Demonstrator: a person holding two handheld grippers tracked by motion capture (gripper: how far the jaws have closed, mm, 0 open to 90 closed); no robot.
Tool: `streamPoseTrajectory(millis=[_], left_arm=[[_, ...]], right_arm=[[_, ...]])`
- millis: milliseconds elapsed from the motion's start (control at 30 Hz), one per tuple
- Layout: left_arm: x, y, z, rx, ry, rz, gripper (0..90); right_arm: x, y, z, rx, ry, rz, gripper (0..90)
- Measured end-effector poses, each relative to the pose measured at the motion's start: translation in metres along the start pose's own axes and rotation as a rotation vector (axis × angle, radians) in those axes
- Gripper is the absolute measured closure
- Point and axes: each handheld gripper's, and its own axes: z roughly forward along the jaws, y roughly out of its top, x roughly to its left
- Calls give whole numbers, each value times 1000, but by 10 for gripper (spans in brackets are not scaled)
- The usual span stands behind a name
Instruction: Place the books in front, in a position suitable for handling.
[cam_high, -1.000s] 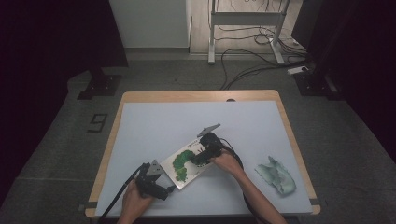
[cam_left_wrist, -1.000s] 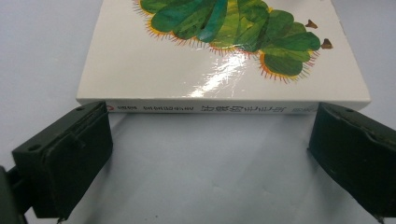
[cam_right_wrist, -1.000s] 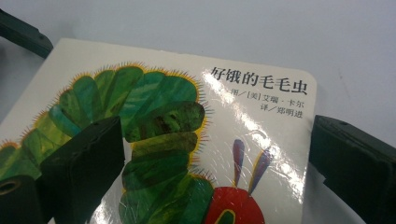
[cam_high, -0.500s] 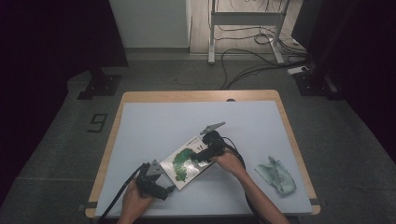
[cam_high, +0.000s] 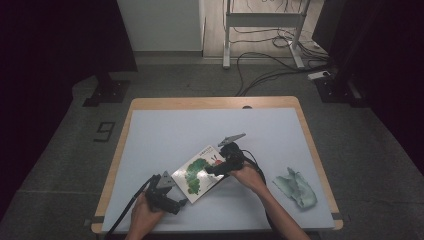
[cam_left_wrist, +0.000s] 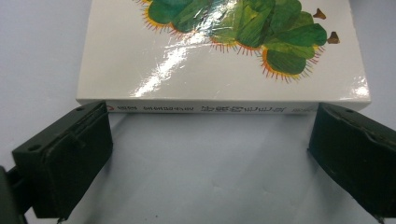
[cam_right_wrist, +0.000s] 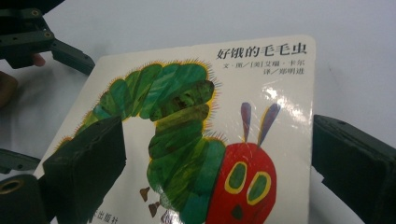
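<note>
- Book (cam_high: 202, 173): picture book with a green caterpillar on a white cover, lying flat and closed on the bench (cam_high: 165, 130), near the middle of the front edge, set at an angle to it.
- Left tool (cam_high: 176, 202): held at the front edge, toward the front-left corner. Jaws spread wide, empty, level with the book's spine; in the left gripper view the spine (cam_left_wrist: 219, 108) sits just beyond the jaw tips, no contact evident.
- Right tool (cam_high: 216, 171): over the book's far half. Jaws spread; in the right gripper view one jaw stands over the cover, the other off its edge. Not clamped on the book.
- Cloth (cam_high: 296, 186): crumpled, pale green, near the front-right corner, well apart from the book.
</note>
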Motion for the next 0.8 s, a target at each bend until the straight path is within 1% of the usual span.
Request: streamPoseTrajectory(millis=[33, 67, 100, 167, 267, 367, 400, 500, 533, 567, 667, 733, 800], left_arm=[[0, 0, 0, 2, 1, 3, 0], [0, 0, 0, 2, 1, 2, 0], [0, 0, 0, 2, 0, 3, 0], [0, 0, 0, 2, 1, 4, 0], [0, 0, 0, 2, 1, 3, 0], [0, 0, 0, 1, 1, 2, 0], [0, 0, 0, 1, 1, 2, 0], [0, 0, 0, 2, 1, 2, 0], [0, 0, 0, 2, 1, 2, 0], [0, 0, 0, 2, 1, 2, 0], [0, 0, 0, 2, 1, 1, 0], [0, 0, 0, 4, 2, 2, 0], [0, 0, 0, 3, 2, 0, 0]], right_arm=[[0, 0, -1, 0, 11, 0, 60], [0, -1, -1, -1, 32, 6, 54], [1, -2, -1, 0, 38, 9, 61], [4, -2, -1, 5, 20, -2, 63], [6, -2, 1, 37, -11, -38, 77], [2, 0, 3, 73, -25, -64, 131], [1, 1, 4, 86, -25, -71, 134], [-3, 8, 6, 98, -9, -86, 151], [-5, 11, 6, 88, 15, -89, 151], [-6, 13, 6, 90, 24, -91, 153], [-8, 20, 7, 103, 53, -109, 178], [-8, 26, 7, 122, 73, -123, 206], [-8, 29, 7, 128, 83, -121, 230]])
